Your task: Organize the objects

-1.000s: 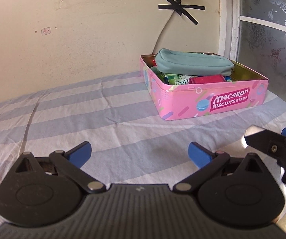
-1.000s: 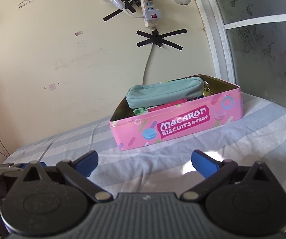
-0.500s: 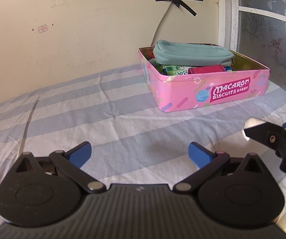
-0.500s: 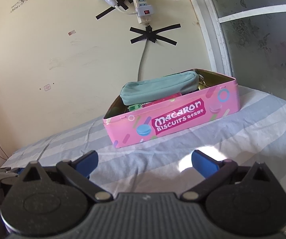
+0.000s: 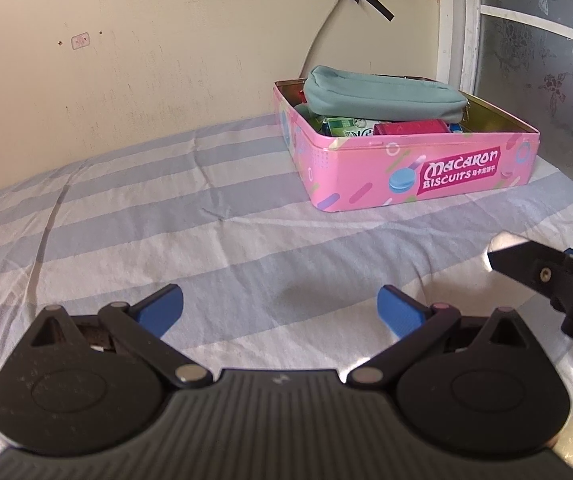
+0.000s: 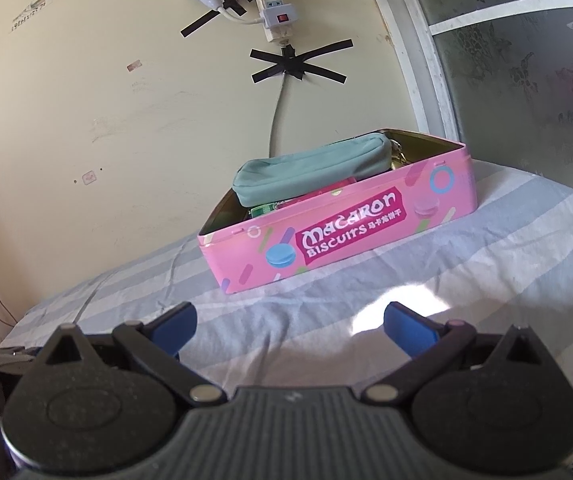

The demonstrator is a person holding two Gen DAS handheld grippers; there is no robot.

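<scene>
A pink "Macaron Biscuits" tin point(image 5: 426, 176) stands open on the striped bed sheet near the wall; it also shows in the right wrist view point(image 6: 366, 232). A teal zip pouch point(image 5: 382, 94) lies on top of its contents, also seen in the right wrist view point(image 6: 310, 174), over a green packet point(image 5: 346, 126) and a magenta box point(image 5: 410, 126). My left gripper point(image 5: 280, 310) is open and empty, low over the sheet, well short of the tin. My right gripper point(image 6: 290, 326) is open and empty, in front of the tin. Its finger point(image 5: 526, 264) shows at the right of the left wrist view.
The blue-and-white striped sheet point(image 5: 166, 220) covers the bed. A cream wall point(image 6: 126, 100) stands behind the tin, with a power strip point(image 6: 274, 12) and cable taped to it. A frosted window point(image 6: 526, 60) is at the right.
Both grippers have drifted slightly, so the tin sits a little differently in each view. Both stay open and empty. Nothing on the bed has moved.
</scene>
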